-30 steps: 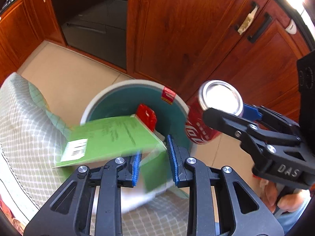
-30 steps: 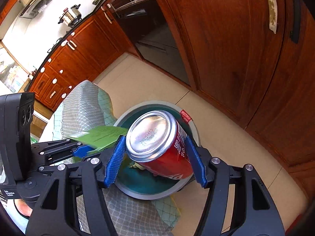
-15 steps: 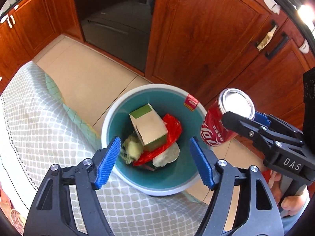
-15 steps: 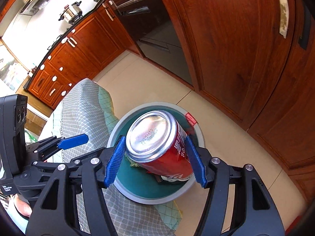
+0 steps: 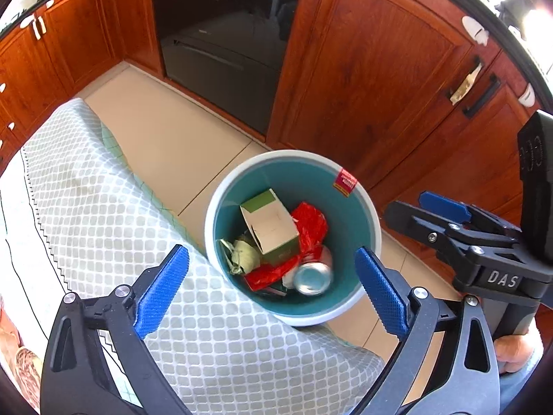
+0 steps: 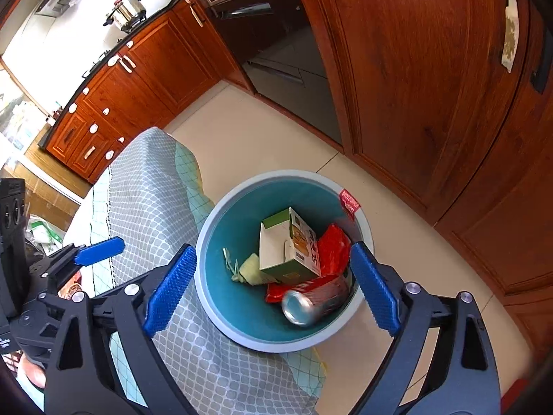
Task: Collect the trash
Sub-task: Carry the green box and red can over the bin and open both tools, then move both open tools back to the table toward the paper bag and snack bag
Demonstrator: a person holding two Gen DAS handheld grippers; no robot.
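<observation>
Inside the teal bin (image 5: pixel 359 214), by its near wall: soda can (image 6: pixel 304 306) lying blurred on red wrapper (image 5: pixel 311 221) | green carton (image 6: pixel 290 249) leaning beside it, print showing only to right wrist | left gripper (image 5: pixel 273 287) and right gripper (image 6: pixel 273 285) hovering, jaws just opening, nothing between | "DAS" readable on right gripper, left view only | bin touching checked cloth (image 5: pixel 103 207).

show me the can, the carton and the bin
can (image 6: pixel 299 308): right wrist view, its silver end
carton (image 6: pixel 288 254): right wrist view, its white flap
bin (image 5: pixel 290 154): left wrist view, far rim
</observation>
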